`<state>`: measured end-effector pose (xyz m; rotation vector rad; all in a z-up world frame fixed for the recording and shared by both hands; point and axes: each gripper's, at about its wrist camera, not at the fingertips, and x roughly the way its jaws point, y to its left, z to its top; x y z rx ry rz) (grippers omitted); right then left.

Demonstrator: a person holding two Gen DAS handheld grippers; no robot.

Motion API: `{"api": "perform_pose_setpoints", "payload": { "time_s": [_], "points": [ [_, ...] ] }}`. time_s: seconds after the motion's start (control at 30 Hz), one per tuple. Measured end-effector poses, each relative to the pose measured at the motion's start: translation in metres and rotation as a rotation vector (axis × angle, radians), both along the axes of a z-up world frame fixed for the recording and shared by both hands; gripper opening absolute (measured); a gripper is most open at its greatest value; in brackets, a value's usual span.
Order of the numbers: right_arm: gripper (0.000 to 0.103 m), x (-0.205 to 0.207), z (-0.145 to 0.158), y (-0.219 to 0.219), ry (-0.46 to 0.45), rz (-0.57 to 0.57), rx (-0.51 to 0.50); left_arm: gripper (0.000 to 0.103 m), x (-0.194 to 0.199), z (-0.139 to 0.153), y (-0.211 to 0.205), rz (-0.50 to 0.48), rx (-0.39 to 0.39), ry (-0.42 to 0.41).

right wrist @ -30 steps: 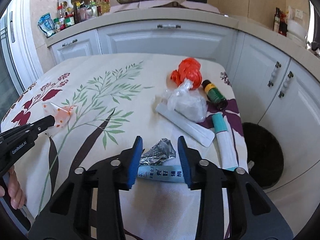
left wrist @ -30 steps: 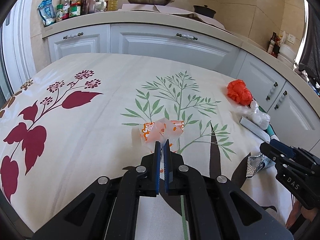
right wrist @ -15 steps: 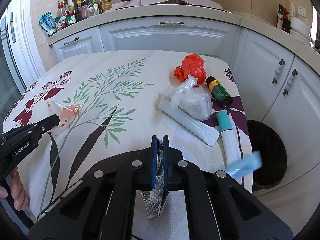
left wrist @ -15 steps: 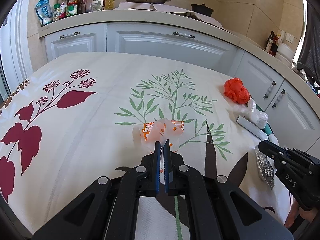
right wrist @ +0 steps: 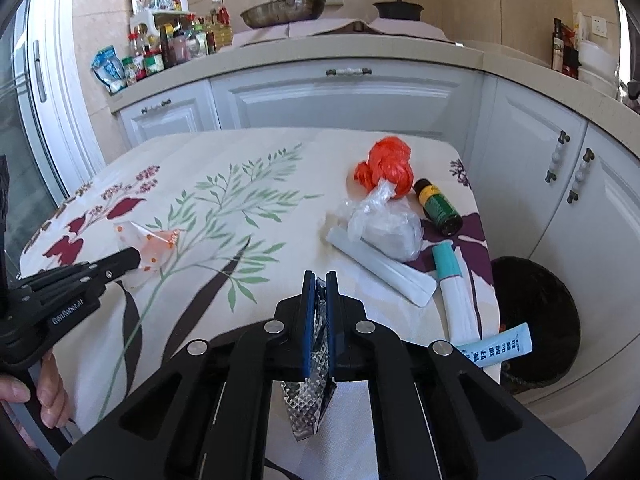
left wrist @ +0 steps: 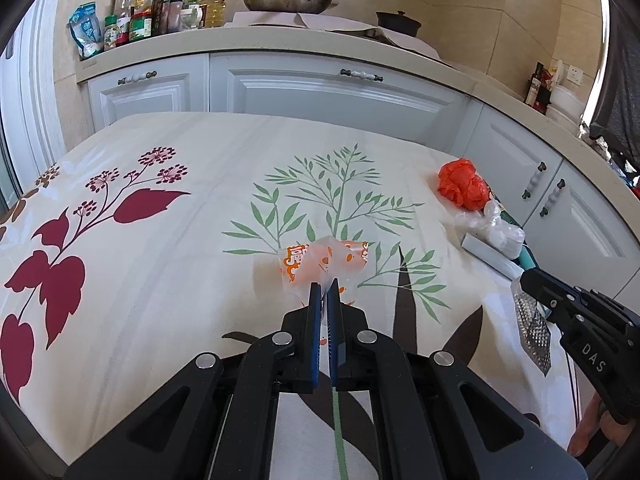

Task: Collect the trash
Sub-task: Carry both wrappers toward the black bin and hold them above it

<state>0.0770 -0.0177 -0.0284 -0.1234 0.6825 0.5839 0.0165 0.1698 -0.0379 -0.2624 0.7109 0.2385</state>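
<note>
Left gripper point(left wrist: 324, 292): blue-padded black fingers pressed together on the near edge of a thin, clear plastic wrapper printed in orange point(left wrist: 322, 262); the wrapper is crinkled and stands out ahead of the fingertips, above the cloth.
Right gripper point(right wrist: 319, 280): fingers clamped on a silver foil wrapper with an embossed diamond pattern point(right wrist: 310, 396); it hangs below the fingers, long axis roughly up and down, lower end bent.
Worktop point(left wrist: 208, 184): covered by a cream cloth with green sprigs and dark red leaves, smooth and flat.
Orange plastic bag point(right wrist: 386, 168): scrunched into a ball, at the far right of the cloth.
Clear plastic bag point(right wrist: 384, 224): knotted, rumpled, touching the orange one.
White flat packet point(right wrist: 380, 266): long and narrow, lying diagonally, its far end under the clear bag.
Small dark bottle with yellow-green label point(right wrist: 438, 206): on its side, cap pointing away.
Teal-and-white tube point(right wrist: 454, 280): lying lengthwise along the right edge.
Pale blue sachet point(right wrist: 500, 344): hanging over the cloth's right edge.
Dark round bin point(right wrist: 540, 312): on the floor beside the worktop.
</note>
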Motion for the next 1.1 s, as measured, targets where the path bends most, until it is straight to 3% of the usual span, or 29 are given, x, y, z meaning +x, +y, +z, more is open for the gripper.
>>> {"api": "perform_pose_setpoints", "payload": {
  "time_s": [0.47, 1.1],
  "points": [
    [0.005, -0.006, 0.027, -0.022, -0.06, -0.01, 0.064, 0.004, 0.001, 0.012, -0.022, -0.028, 0.016, -0.022],
    [0.005, 0.017, 0.037, -0.094, -0.093, -0.153, 0.105, 0.004, 0.028, 0.032, -0.086, -0.16, 0.049, -0.047]
  ]
}}
